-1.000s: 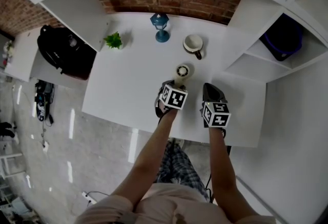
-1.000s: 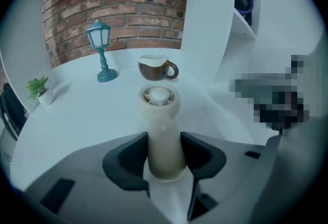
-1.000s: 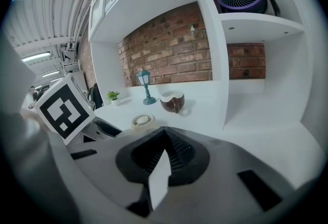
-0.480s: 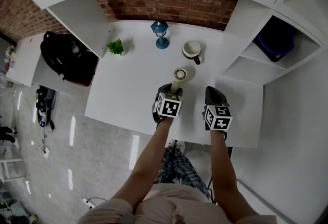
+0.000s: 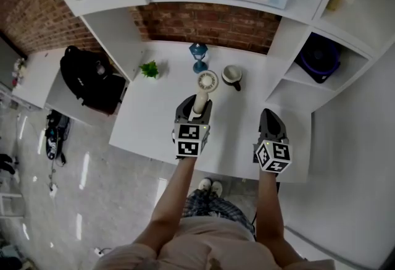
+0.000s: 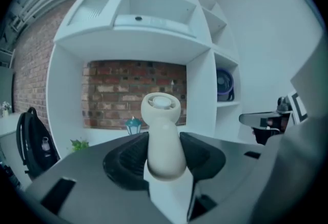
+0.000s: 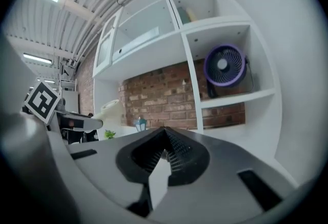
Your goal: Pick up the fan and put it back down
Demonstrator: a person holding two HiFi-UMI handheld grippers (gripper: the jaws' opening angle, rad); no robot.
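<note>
The left claw is clamped around the handle of the fan, whose round head is seen just beyond it. The right claw, alongside, is pressed shut, empty.

Observed: right claw jaws together, nothing between them. On shelf: purple fan. Left of it: brick wall.

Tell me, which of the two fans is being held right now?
The cream handheld fan, clamped by its handle in the left gripper. The purple fan stands untouched on a shelf.
</note>
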